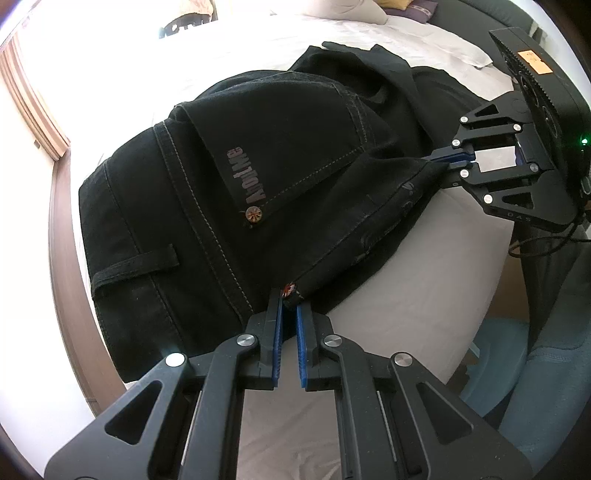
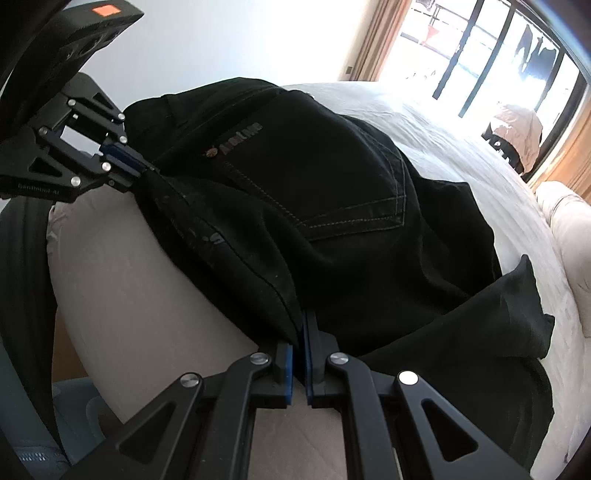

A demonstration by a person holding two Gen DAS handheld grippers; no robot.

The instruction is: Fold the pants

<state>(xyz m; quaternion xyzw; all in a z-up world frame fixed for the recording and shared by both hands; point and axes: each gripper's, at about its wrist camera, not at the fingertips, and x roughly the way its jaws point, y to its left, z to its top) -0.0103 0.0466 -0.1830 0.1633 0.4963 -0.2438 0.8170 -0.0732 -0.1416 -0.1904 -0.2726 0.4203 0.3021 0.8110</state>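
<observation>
Black jeans (image 1: 258, 166) lie bunched on the bed, back pocket with a grey logo facing up. My left gripper (image 1: 290, 304) is shut on the near edge of the jeans, beside a copper rivet. Further along the same edge, at the right of the left wrist view, my right gripper (image 1: 445, 162) is shut on the cloth. In the right wrist view the jeans (image 2: 314, 177) fill the middle. The right gripper (image 2: 300, 326) pinches their edge at the bottom, and the left gripper (image 2: 146, 170) grips it at the upper left. The edge runs taut between the two.
The bed (image 1: 406, 295) has a pale sheet and a wooden frame (image 1: 61, 229) on its far side. Pillows (image 1: 406, 7) lie at one end. A heap of light clothes (image 2: 517, 125) sits by the bright window (image 2: 480, 55). A blue item (image 1: 498, 354) is on the floor near me.
</observation>
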